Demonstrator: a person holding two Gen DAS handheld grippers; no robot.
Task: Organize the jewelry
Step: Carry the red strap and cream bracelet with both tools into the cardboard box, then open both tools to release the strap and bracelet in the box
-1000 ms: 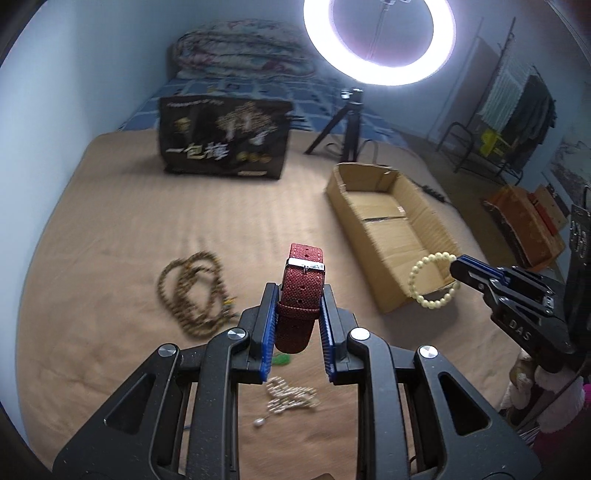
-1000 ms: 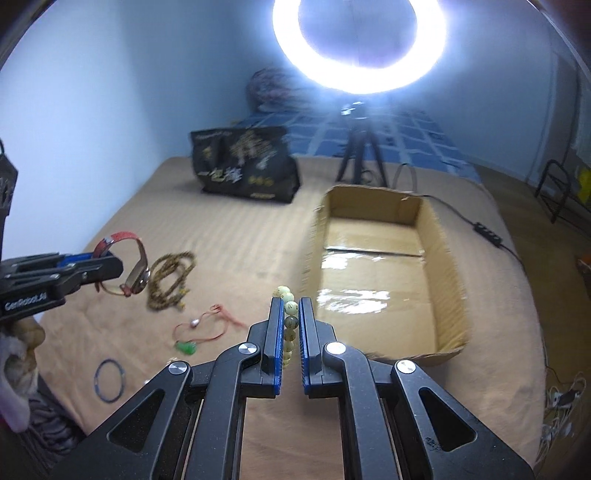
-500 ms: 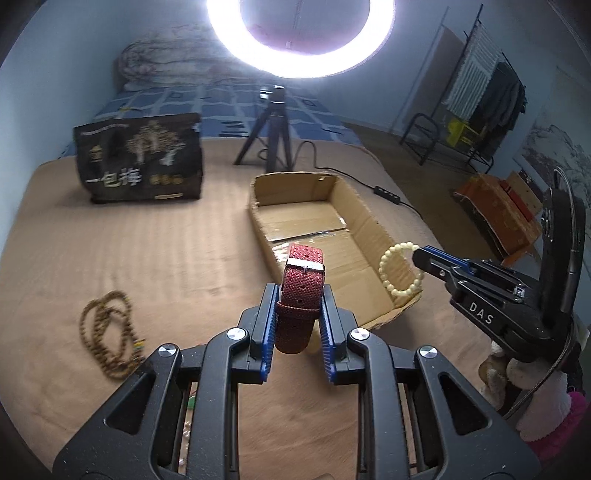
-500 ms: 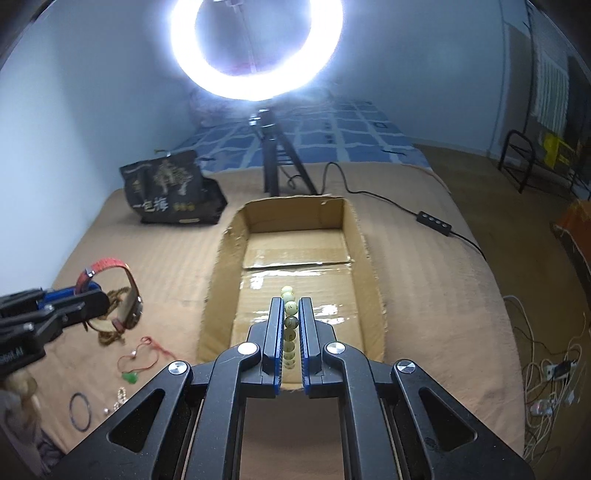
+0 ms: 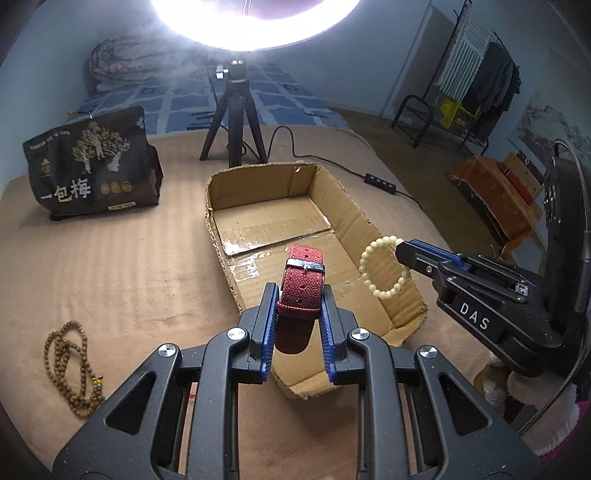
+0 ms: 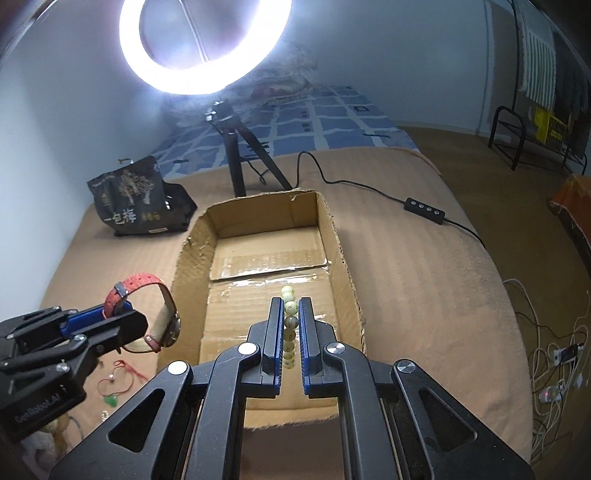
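Glaring ring light (image 5: 255, 22), fisheye-warped edges

Ring light (image 5: 255, 26) cut off by top edge in left wrist view. Watch (image 6: 147, 314) face turned edge-on, dial unreadable. Small red-cord pendant (image 6: 118, 384) partly behind left gripper (image 6: 125, 321). Lower beads of bracelet (image 6: 290, 332) hidden between right gripper (image 6: 290, 306) pads.

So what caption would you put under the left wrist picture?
Left claw grips a red watch over the cardboard box, while the right claw holds a cream bead bracelet alongside.
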